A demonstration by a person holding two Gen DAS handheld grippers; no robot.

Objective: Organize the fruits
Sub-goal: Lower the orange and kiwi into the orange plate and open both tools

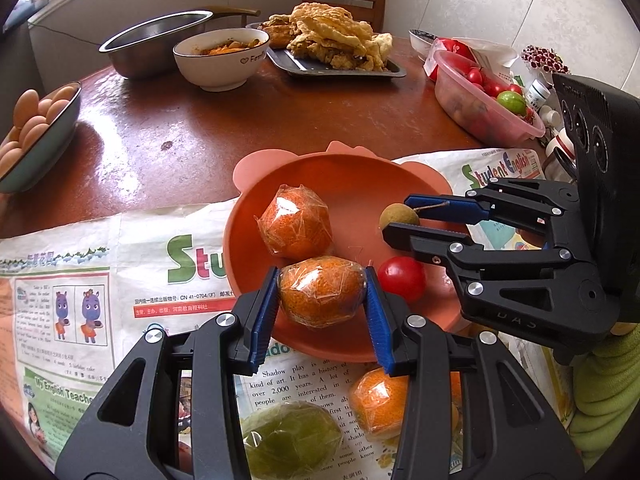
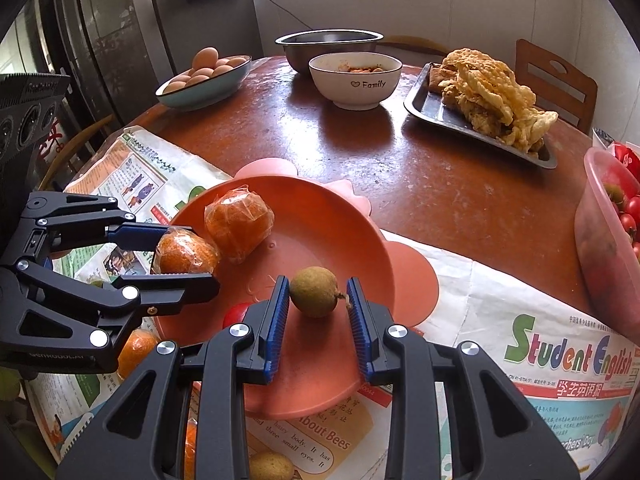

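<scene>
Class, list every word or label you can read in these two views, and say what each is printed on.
"Family", with a heart: white bowl.
"Student English": newspaper masthead.
"My English Teacher": newspaper heading.
"About Bees": newspaper heading.
"Shadow play is an...": newspaper article.
"CN 41-0704/(F)": newspaper.
Chinese print and bottle labels: too small.

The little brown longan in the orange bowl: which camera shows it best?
The right wrist view: the longan sits close and whole between the right gripper's fingers. In the left wrist view, the longan is smaller and partly hidden behind a finger.

Left gripper [image 1: 322,294] clamped; right gripper [image 2: 318,304] slightly parted, both angled down.
</scene>
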